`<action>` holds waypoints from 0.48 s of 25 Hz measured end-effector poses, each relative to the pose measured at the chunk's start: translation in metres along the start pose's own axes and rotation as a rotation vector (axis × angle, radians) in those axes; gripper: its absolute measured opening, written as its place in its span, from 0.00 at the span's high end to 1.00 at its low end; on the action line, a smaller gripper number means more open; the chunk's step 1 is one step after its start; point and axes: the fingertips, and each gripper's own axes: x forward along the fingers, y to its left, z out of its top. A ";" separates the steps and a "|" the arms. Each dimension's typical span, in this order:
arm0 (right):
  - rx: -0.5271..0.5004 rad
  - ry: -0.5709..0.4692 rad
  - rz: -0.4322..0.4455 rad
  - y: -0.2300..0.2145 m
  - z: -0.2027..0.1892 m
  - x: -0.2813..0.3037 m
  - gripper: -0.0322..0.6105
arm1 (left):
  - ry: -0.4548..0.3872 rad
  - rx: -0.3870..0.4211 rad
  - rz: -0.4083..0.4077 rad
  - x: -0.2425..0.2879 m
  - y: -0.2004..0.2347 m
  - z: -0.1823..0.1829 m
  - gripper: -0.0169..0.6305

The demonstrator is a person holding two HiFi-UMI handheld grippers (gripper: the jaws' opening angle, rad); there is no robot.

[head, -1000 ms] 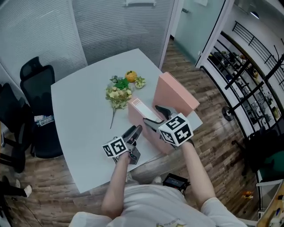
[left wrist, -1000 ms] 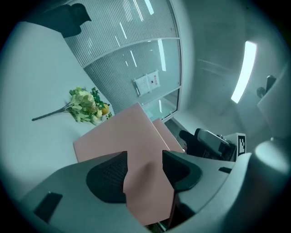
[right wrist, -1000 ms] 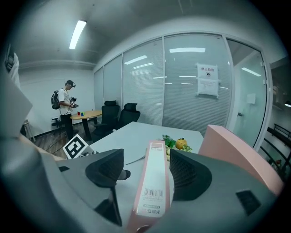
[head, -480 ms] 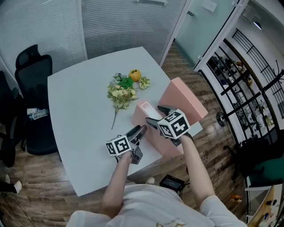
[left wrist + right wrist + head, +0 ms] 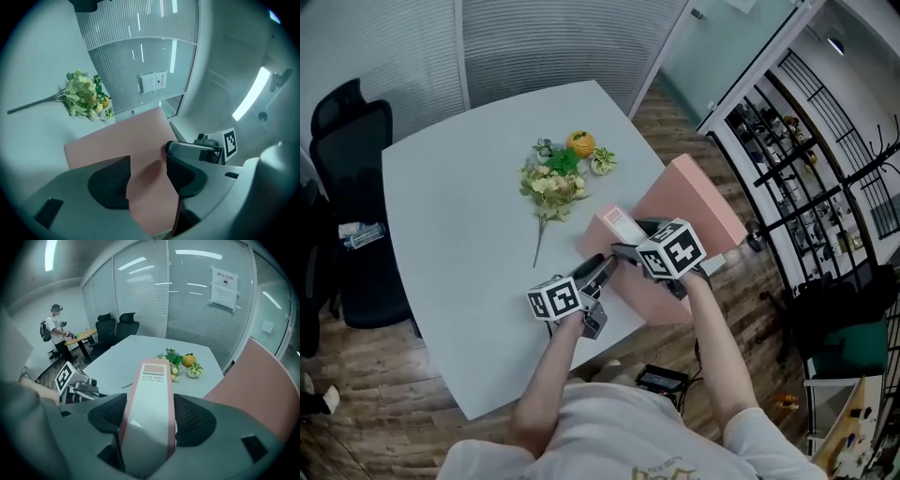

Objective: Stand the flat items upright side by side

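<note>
A pink file box with a white labelled spine stands on the grey table, spine up. My right gripper comes down on it from above and is shut on it, one pad on each side of the spine. My left gripper reaches in level from the near side. The box's pink lower part sits between its pads, which look closed on it. A second, larger pink file box stands upright just to the right, near the table's edge.
A bunch of artificial flowers and a small orange fruit lie on the table beyond the boxes. Black office chairs stand at the left. A person stands at a far desk. Shelving lines the right.
My right gripper has come down onto the file box's spine. My left gripper has slid in against the box's near side. The head view has shifted slightly.
</note>
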 end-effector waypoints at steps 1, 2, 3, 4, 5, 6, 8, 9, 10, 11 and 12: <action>0.008 0.001 0.001 -0.001 0.000 0.000 0.45 | 0.001 -0.007 -0.008 0.001 0.000 0.000 0.62; 0.013 0.002 0.001 -0.001 -0.001 0.000 0.45 | 0.003 -0.015 -0.012 0.003 0.000 -0.001 0.62; 0.013 0.004 -0.001 0.000 -0.002 0.000 0.45 | 0.008 -0.021 -0.010 0.004 0.002 -0.002 0.62; 0.009 0.007 -0.004 0.002 -0.002 0.001 0.45 | 0.011 -0.022 -0.006 0.006 0.003 -0.004 0.62; 0.005 0.009 -0.007 0.002 -0.002 0.001 0.45 | 0.011 -0.020 -0.004 0.007 0.005 -0.005 0.62; 0.004 0.008 -0.010 0.002 -0.002 0.001 0.45 | 0.008 -0.020 -0.004 0.008 0.005 -0.005 0.62; 0.014 0.003 -0.012 -0.001 -0.001 0.001 0.45 | 0.002 -0.023 -0.006 0.011 0.006 -0.004 0.62; 0.020 0.000 -0.009 -0.002 -0.001 0.000 0.45 | -0.001 -0.024 -0.005 0.012 0.007 -0.004 0.62; 0.024 -0.001 -0.006 -0.003 -0.001 0.000 0.45 | -0.002 -0.025 -0.004 0.013 0.007 -0.004 0.62; 0.029 -0.002 -0.003 -0.004 -0.001 -0.001 0.46 | 0.000 -0.026 -0.004 0.014 0.007 -0.004 0.62; 0.034 -0.003 -0.004 -0.005 -0.002 -0.002 0.46 | 0.006 -0.025 -0.004 0.015 0.007 -0.005 0.63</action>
